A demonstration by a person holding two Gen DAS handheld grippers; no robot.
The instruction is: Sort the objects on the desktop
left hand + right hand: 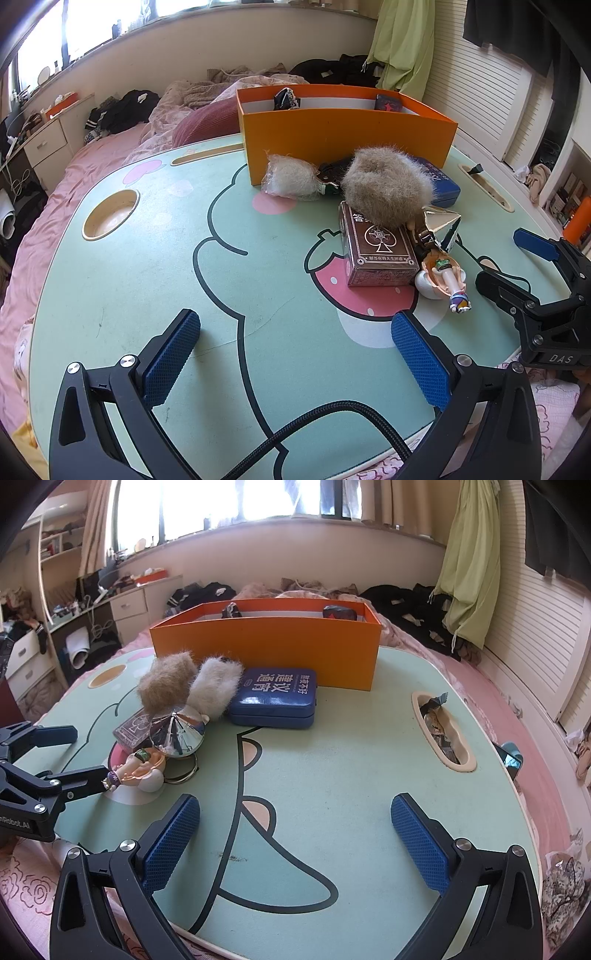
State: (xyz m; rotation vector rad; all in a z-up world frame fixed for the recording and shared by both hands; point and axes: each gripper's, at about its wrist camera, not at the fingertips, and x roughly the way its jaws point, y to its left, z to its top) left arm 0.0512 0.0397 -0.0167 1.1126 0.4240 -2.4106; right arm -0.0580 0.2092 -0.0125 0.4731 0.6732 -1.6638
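Green cartoon table (332,738); glossy blue case (273,698)

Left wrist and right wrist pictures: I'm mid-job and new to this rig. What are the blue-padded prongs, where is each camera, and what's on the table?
Each picture comes from a camera mounted on a hand-held claw, looking forward along its two blue-padded fingers. The left wrist view shows the left claw; the right wrist view shows the right claw. Both are open and hold nothing. Each also appears at the edge of the other's view.

On the cartoon-print table stands an orange box with a couple of dark items already inside. In front lie a tan fluffy ball, a white fluffy ball, a blue case, a brown card box, a shiny silver cone and a small figurine.
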